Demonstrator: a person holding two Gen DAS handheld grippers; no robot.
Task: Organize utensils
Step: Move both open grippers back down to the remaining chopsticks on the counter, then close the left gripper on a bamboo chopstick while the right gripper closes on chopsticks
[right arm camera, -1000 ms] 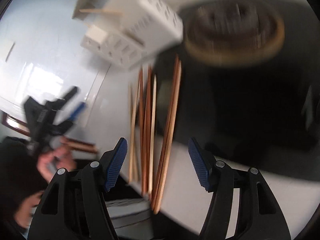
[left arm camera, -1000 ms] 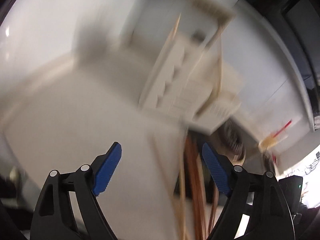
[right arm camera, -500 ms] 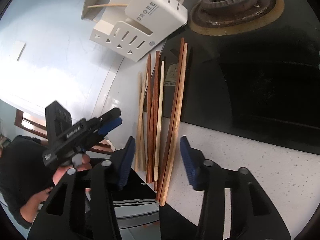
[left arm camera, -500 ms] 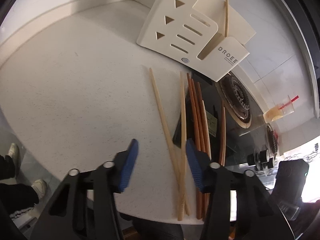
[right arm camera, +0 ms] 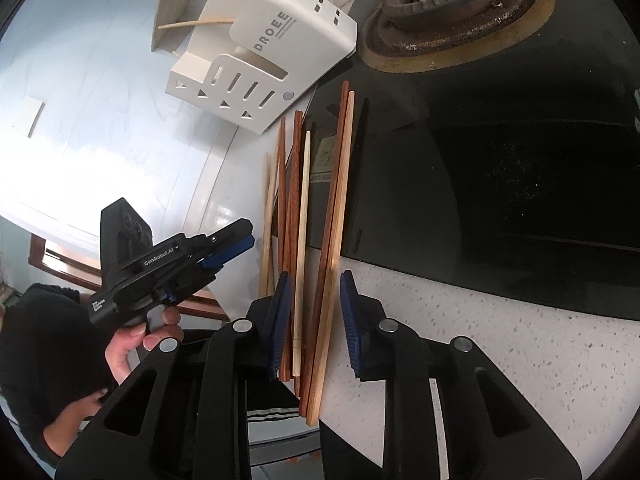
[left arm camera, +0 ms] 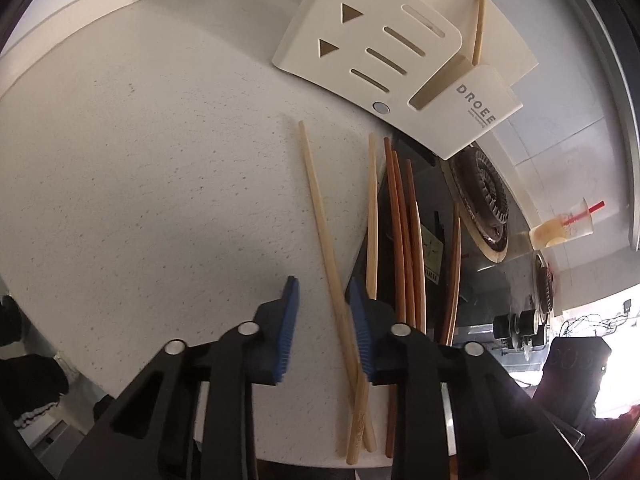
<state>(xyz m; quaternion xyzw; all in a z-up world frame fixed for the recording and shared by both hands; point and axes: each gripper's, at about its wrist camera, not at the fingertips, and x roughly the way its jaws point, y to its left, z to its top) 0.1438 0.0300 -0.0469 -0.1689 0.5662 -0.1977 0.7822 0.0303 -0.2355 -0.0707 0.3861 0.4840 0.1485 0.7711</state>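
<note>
L gripper (left arm camera: 323, 320) narrower; chopsticks (left arm camera: 404, 240) astride.

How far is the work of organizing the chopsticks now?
One pale chopstick already stands in the white holder. Both grippers, left and right, are open around loose chopsticks, gripping nothing yet. The rest lie on the counter.

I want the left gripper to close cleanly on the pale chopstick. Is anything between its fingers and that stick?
Nothing visible does. The pale chopstick already runs between the left gripper fingers over bare countertop. A second pale chopstick lies just outside the right-hand finger, crossing it nearer the camera.
</note>
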